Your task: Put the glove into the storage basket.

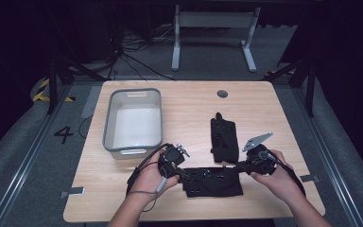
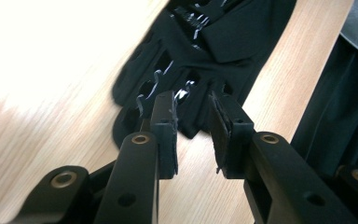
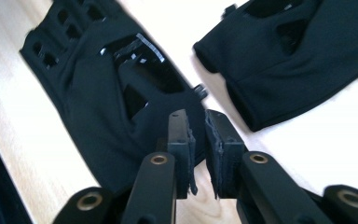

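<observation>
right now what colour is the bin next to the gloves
The bin is grey with a pale, whitish inside, best seen in the high view.

Your grippers have bare table to pass over on the right and far side. The grey bin blocks the left, and the upright glove lies between.

There are two black gloves: one glove near the front edge and one glove farther back. There is one grey bin. There is one wooden counter. There are two grippers, a left gripper and a right gripper. Each one has two jaws.
</observation>
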